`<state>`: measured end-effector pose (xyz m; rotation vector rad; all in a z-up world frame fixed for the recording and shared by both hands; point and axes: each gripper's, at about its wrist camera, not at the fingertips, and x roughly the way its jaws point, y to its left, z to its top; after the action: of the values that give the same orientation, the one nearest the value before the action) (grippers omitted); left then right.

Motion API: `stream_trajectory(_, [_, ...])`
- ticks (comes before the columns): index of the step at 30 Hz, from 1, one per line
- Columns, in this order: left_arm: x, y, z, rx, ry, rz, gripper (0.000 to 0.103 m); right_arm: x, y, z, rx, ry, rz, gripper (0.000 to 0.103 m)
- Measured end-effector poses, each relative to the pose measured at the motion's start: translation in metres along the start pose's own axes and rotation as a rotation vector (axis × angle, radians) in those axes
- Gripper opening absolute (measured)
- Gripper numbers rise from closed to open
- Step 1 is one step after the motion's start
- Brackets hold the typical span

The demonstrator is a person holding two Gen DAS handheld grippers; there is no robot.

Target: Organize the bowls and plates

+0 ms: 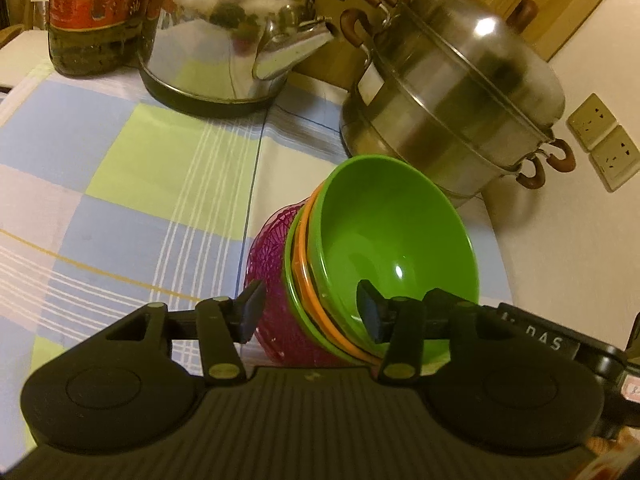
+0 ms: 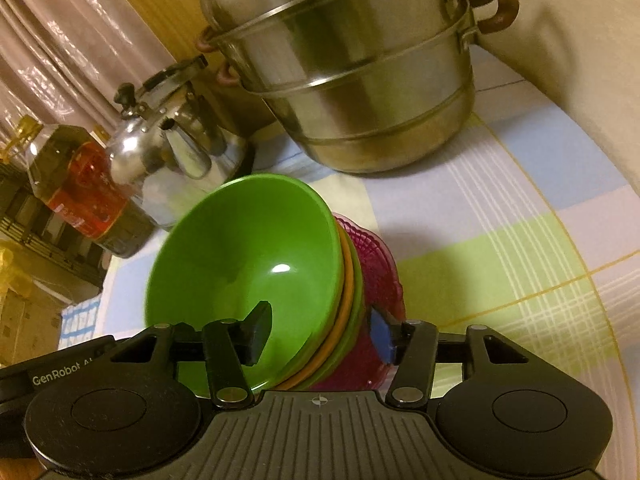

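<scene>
A nested stack of bowls stands on the checked tablecloth (image 1: 120,180). A green bowl (image 1: 392,232) (image 2: 248,248) is on top, an orange rim (image 1: 298,256) (image 2: 348,280) and another green rim lie under it, and a magenta lattice bowl (image 1: 268,264) (image 2: 380,264) is at the bottom. My left gripper (image 1: 311,314) straddles the stack's near rim, one finger inside the top bowl and one outside the magenta bowl. From the opposite side my right gripper (image 2: 320,335) straddles it the same way. Both are open, with the pads not clamping the rims.
A steel steamer pot (image 1: 452,92) (image 2: 360,80) stands just behind the stack. A steel kettle (image 1: 224,40) (image 2: 176,148) and an oil bottle (image 1: 92,20) (image 2: 80,184) stand further along. Wall sockets (image 1: 604,140) are beyond the table's edge.
</scene>
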<state>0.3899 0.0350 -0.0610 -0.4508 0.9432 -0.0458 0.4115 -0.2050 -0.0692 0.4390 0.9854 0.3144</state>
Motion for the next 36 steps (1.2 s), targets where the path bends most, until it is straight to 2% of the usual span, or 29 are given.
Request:
stream_trajectory(5, [-0.023, -0.005, -0.006, 0.022, -0.033, 0.001, 0.051, -0.023, 0.007, -0.006, -0.016, -0.029, 0.009, 0.053])
stream_trajectory(8, [-0.037, -0.007, -0.012, 0.031, -0.050, 0.005, 0.058, -0.035, 0.012, -0.009, -0.023, -0.042, 0.008, 0.053])
stream_trajectory(15, [-0.064, -0.003, -0.033, 0.043, -0.068, 0.049, 0.065, -0.068, 0.019, -0.027, -0.040, -0.062, -0.014, 0.054])
stream_trajectory(18, [-0.077, -0.009, -0.049, 0.119, -0.102, 0.120, 0.065, -0.081, 0.021, -0.038, -0.056, -0.071, -0.025, 0.054])
stream_trajectory(36, [-0.147, -0.022, -0.135, 0.227, -0.118, 0.189, 0.065, -0.153, 0.039, -0.130, -0.152, -0.073, -0.107, 0.054])
